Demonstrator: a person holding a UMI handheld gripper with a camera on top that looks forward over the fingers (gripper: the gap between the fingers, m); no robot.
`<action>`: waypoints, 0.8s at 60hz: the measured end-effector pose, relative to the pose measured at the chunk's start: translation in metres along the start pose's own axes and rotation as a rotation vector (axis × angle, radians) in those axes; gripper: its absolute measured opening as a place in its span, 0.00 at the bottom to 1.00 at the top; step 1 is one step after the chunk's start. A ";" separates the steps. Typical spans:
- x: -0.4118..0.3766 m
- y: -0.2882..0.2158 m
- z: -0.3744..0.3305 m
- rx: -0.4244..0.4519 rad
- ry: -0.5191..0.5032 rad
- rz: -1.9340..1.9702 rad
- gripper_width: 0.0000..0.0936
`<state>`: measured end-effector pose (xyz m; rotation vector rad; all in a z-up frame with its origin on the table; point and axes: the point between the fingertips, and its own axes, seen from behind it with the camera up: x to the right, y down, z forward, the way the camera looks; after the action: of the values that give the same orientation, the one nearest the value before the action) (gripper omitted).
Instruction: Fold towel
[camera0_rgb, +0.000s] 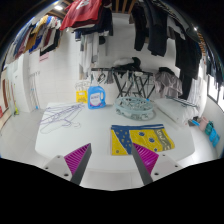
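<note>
White table (90, 135), towel (140, 139) ahead; hand-held gripper (112, 160) open.

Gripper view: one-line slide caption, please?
Open gripper above a white table, a patterned yellow-blue towel just ahead of its fingers, wire hangers beyond.

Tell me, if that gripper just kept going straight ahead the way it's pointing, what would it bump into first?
Probably the colourful towel, lying flat on the white table just ahead of the open fingers. The gripper seems to hover above the table, so depth is unclear; it might pass over the towel toward the hangers beyond.
</note>
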<state>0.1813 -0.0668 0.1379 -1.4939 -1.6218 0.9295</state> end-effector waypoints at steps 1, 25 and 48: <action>-0.001 0.002 0.006 0.002 -0.001 0.002 0.91; -0.004 0.031 0.158 -0.056 0.015 0.042 0.91; 0.003 0.052 0.228 -0.134 0.017 -0.003 0.73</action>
<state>0.0045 -0.0674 -0.0148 -1.5845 -1.7020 0.8176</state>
